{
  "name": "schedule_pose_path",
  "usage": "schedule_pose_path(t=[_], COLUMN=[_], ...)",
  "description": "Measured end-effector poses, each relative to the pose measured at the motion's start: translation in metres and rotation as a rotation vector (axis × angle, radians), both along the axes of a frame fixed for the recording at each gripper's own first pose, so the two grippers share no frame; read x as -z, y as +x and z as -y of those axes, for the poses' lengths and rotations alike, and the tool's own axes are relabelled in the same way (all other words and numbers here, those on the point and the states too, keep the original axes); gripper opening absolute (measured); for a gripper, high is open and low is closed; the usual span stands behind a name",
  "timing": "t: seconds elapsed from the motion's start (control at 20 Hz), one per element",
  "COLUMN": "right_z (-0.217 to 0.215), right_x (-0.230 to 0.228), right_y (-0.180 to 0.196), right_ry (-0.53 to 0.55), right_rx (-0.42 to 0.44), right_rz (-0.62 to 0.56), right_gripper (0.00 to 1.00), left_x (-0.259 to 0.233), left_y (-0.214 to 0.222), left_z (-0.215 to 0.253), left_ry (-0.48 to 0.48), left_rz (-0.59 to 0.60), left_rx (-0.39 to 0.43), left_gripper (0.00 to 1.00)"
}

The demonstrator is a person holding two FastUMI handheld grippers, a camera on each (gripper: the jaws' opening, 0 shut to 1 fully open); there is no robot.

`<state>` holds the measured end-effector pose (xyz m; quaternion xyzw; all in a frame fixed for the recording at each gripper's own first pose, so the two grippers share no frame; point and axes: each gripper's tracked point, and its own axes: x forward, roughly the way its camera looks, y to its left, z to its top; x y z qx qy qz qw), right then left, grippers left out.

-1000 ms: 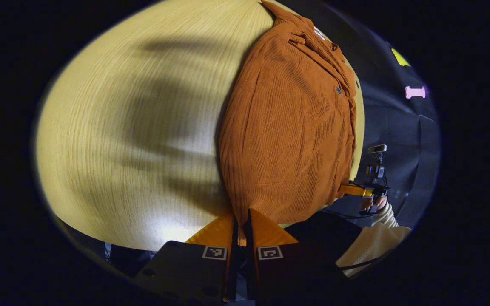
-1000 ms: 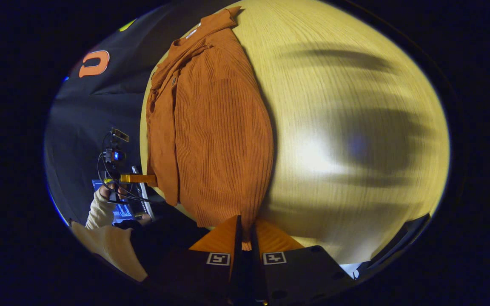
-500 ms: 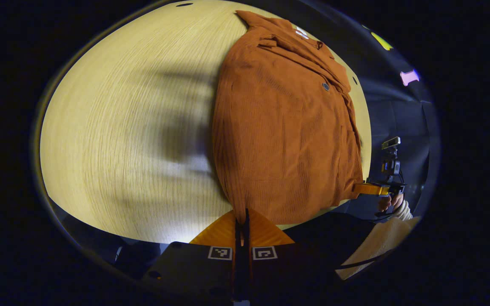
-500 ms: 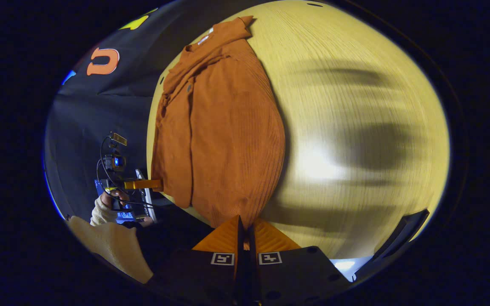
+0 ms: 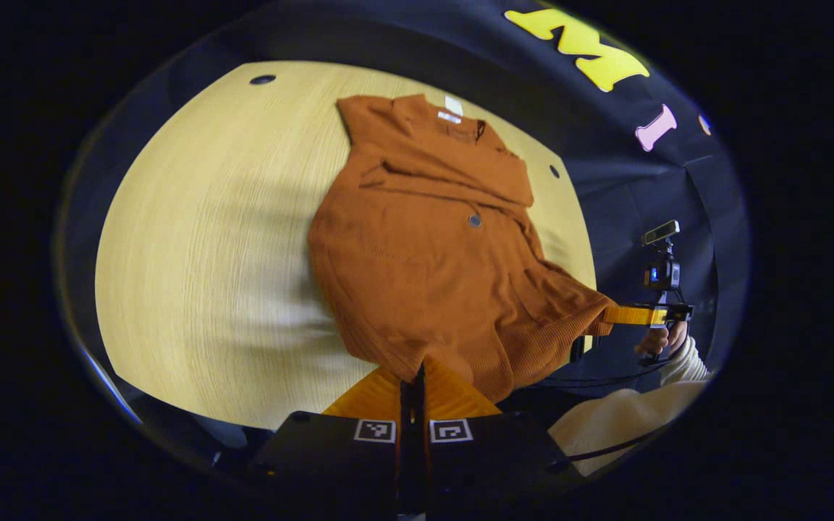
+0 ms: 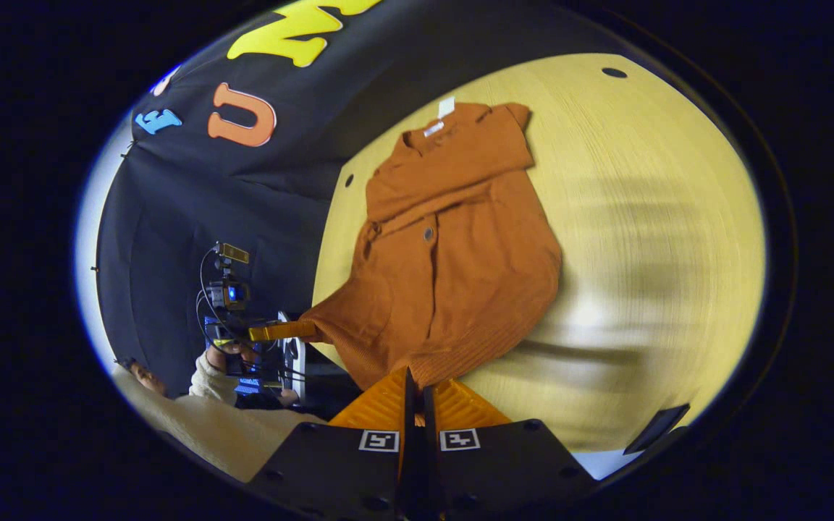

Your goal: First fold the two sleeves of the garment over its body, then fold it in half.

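Garment [image 5: 431, 253] on table [image 5: 192, 275], collar toward 12 o'clock, sleeves already crossed over body. Left gripper [image 5: 412, 376] and right gripper [image 6: 414, 382] each clenched on hem corner at 6 o'clock, lifting hem for half-fold toward collar.

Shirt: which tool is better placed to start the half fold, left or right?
Neither leads; probably both together. The left tool and the right tool are each shut on a bottom corner of the shirt, with the sleeves folded in and the collar opposite.
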<state>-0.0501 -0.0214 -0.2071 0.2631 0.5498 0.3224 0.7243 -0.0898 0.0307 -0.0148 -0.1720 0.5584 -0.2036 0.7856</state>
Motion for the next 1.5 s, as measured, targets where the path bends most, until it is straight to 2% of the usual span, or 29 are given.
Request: schedule_pose_path(t=[0.2, 0.5, 0.65, 0.8, 0.9, 0.95, 1.15, 1.25, 1.35, 1.5], right_z=[-0.002, -0.016, -0.027, -0.031, -0.036, -0.037, -0.036, -0.029, -0.016, 0.004], right_x=[-0.036, -0.081, -0.094, -0.095, -0.088, -0.085, -0.042, -0.005, 0.022, 0.047], right_y=[0.047, 0.140, 0.194, 0.247, 0.280, 0.295, 0.361, 0.385, 0.400, 0.407], right_ry=[0.007, 0.052, 0.082, 0.075, 0.060, 0.064, 0.083, 0.071, 0.072, 0.055], right_rx=[0.019, 0.090, 0.145, 0.199, 0.234, 0.260, 0.412, 0.496, 0.584, 0.670], right_rz=[0.077, 0.164, 0.186, 0.201, 0.208, 0.202, 0.158, 0.090, 0.029, -0.009], right_gripper=[0.06, 0.06, 0.06, 0.06, 0.09, 0.06, 0.06, 0.06, 0.06, 0.06], left_x=[-0.026, -0.075, -0.085, -0.082, -0.079, -0.077, -0.041, -0.008, 0.026, 0.041], left_y=[0.053, 0.155, 0.207, 0.251, 0.288, 0.304, 0.371, 0.387, 0.397, 0.405], left_z=[0.006, 0.012, 0.016, 0.018, 0.018, 0.022, 0.034, 0.035, 0.027, 0.020], left_ry=[-0.009, -0.084, -0.114, -0.088, -0.064, -0.072, -0.099, -0.100, -0.088, -0.088], left_rz=[0.064, 0.147, 0.164, 0.178, 0.206, 0.220, 0.256, 0.211, 0.162, 0.135], left_rx=[-0.013, -0.101, -0.147, -0.146, -0.148, -0.161, -0.226, -0.258, -0.299, -0.359], left_gripper=[0.03, 0.03, 0.03, 0.03, 0.03, 0.03, 0.03, 0.00, 0.03, 0.03])
